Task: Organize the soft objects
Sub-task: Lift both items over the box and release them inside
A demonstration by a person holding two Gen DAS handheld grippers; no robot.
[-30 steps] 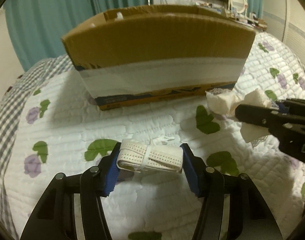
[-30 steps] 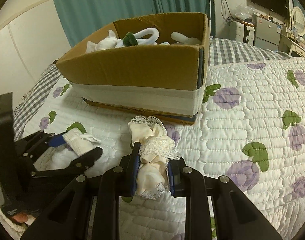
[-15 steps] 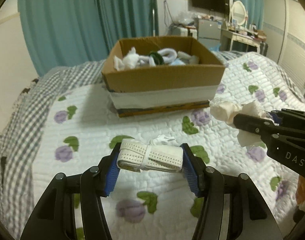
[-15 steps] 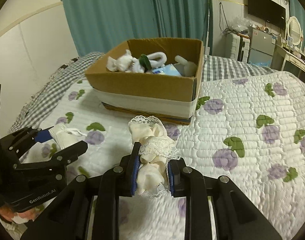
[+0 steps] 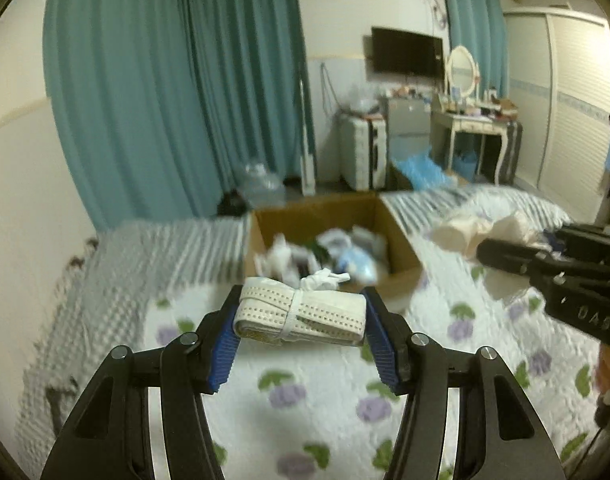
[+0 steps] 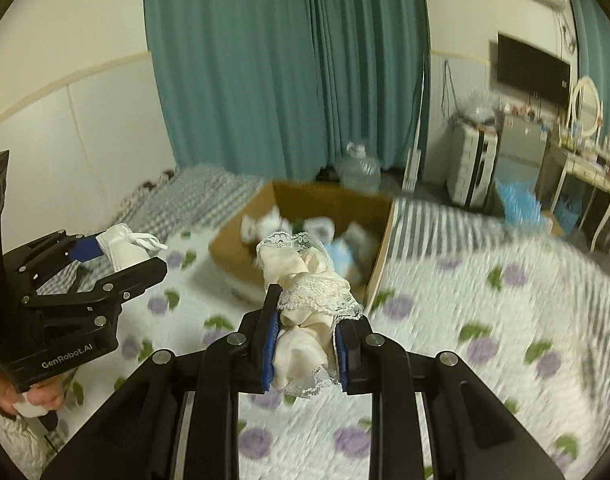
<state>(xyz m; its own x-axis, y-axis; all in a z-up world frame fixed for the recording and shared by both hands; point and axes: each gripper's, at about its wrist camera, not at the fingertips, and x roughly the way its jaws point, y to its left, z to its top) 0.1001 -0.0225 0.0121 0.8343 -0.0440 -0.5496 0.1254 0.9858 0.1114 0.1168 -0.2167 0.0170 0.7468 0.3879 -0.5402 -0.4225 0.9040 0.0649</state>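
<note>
Both of our grippers have risen well above the bed (image 5: 325, 376) since a second ago, so the cardboard box (image 5: 401, 232) now shows its open top below. Our left gripper (image 5: 301, 320) clamps the folded white band (image 5: 301, 314); our right gripper (image 6: 305, 340) clamps the lacy cream cloth (image 6: 305, 280). We judge both ready to drop in, with bare quilt around the box's near edge.

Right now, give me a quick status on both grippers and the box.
Left gripper shut on white elastic roll. Right gripper shut on cream lace cloth. Cardboard box ahead on the bed, open, partly filled. Nothing blocking.
</note>
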